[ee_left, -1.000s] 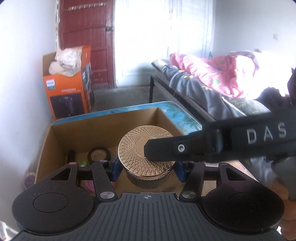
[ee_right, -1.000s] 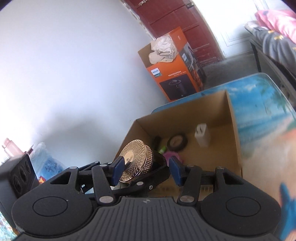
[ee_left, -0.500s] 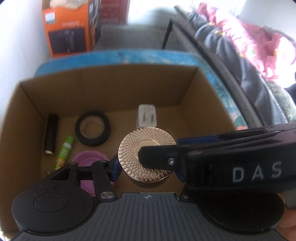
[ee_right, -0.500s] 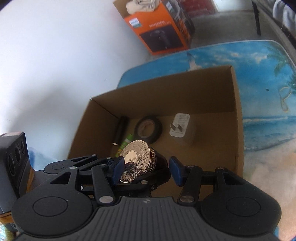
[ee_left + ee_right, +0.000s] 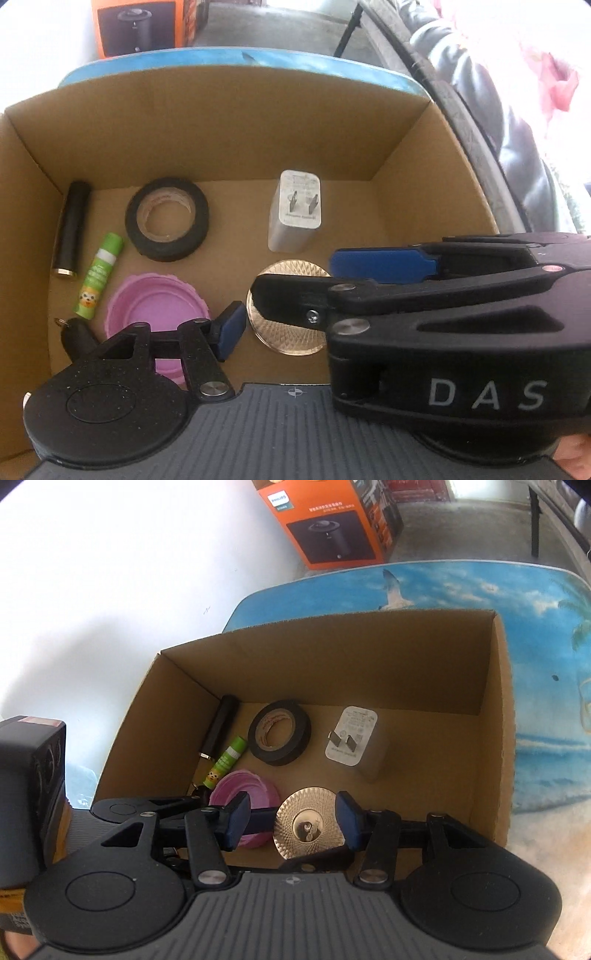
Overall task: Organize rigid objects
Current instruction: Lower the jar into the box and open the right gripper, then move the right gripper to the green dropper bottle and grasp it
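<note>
A round gold patterned tin [image 5: 286, 336] [image 5: 309, 824] lies flat on the floor of the open cardboard box [image 5: 221, 122] [image 5: 332, 657], near its front wall. My left gripper [image 5: 295, 325] is open over it, no longer clamping it; only its left blue pad [image 5: 231, 328] shows, the right one is hidden. My right gripper [image 5: 291, 821] is open, its blue pads either side of the tin, and it crosses the left wrist view [image 5: 369, 277]. The box also holds black tape [image 5: 167, 218], a white charger [image 5: 295, 214], a pink lid [image 5: 155, 310], a green glue stick [image 5: 98, 273] and a black tube [image 5: 72, 229].
The box sits on a beach-print table [image 5: 546, 635]. An orange carton [image 5: 332, 524] stands on the floor behind, against a white wall. A bed [image 5: 498, 110] runs along the right. A black device [image 5: 26, 794] is at the left edge.
Both grippers tilted down into the box. The left gripper, which held the gold tin, opened and the tin now rests on the box floor.
</note>
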`<state>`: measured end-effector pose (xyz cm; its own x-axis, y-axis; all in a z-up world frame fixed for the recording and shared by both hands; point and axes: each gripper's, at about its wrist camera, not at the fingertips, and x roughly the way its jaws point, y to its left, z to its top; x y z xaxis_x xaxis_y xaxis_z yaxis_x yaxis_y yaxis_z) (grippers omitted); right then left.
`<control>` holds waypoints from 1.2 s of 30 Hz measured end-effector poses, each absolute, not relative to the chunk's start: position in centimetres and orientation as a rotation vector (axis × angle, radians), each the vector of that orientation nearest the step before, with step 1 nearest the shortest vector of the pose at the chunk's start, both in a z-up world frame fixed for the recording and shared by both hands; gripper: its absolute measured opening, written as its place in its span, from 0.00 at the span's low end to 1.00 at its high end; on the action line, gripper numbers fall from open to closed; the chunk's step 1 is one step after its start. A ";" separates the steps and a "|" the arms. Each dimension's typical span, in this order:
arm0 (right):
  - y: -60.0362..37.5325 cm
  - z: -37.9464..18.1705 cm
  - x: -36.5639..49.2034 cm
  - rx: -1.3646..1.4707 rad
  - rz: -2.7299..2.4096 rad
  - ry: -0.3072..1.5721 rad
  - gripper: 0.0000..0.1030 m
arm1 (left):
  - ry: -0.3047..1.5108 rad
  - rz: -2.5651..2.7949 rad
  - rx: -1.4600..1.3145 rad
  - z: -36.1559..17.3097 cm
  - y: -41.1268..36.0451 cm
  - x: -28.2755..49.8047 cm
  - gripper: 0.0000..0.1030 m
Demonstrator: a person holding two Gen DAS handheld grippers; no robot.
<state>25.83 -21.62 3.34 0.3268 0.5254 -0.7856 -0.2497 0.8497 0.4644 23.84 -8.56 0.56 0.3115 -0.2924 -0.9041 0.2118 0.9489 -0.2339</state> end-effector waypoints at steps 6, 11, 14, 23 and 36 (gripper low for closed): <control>-23.1 6.3 23.0 0.312 0.517 0.975 0.54 | 1.124 -0.338 -0.084 3.0 -8.2 21.4 0.69; -26.1 9.4 16.8 0.401 0.496 0.764 0.57 | 0.994 -0.390 -0.087 6.5 -8.0 17.4 0.77; -28.0 10.3 12.4 0.459 0.464 0.641 0.61 | 0.902 -0.433 -0.071 8.1 -7.8 14.2 0.86; -30.7 6.9 3.8 0.640 0.390 0.584 0.62 | 0.711 -0.495 0.031 7.6 -6.2 5.1 0.96; -25.8 5.3 3.9 0.536 0.466 0.638 0.62 | 0.633 -0.326 0.141 1.5 -3.9 0.6 0.92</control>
